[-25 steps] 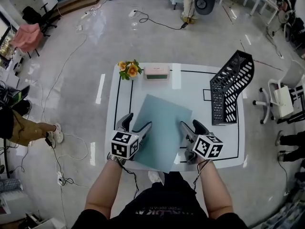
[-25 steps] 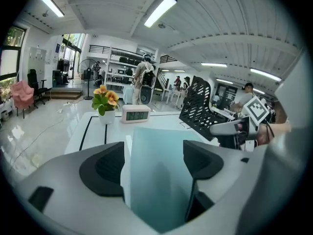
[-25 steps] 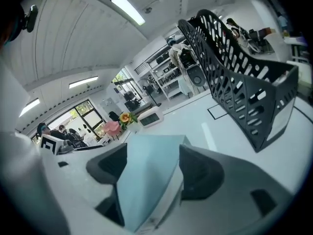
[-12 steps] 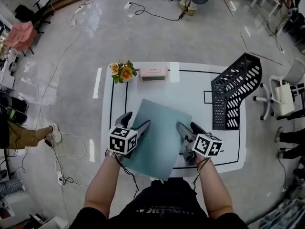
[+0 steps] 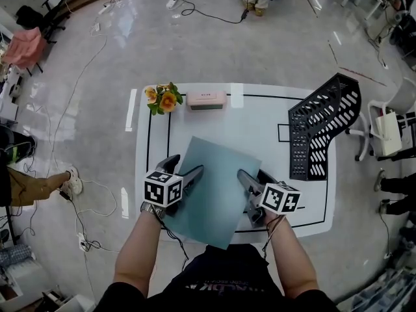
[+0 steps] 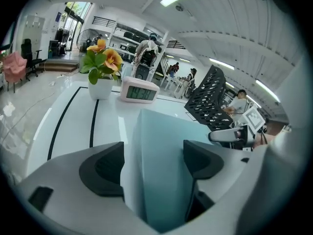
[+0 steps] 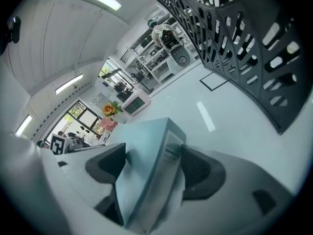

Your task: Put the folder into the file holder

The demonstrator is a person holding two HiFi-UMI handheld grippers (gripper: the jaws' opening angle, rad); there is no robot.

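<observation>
One pale teal folder (image 5: 214,187) lies flat and skewed at lower centre of the white table (image 5: 260,119), near corner overhanging the front edge. The left gripper (image 5: 186,164) has its jaws spread around the folder's left edge, and the right gripper (image 5: 252,174) has jaws that have just been opening, wide apart with the labelled spine between them. Others, left to right: one pot of orange flowers (image 5: 162,99) and one pink clock (image 5: 206,100) upper left, well apart from the folder, then one black perforated file holder (image 5: 322,132) at the right edge, with the right gripper between it and the folder.
</observation>
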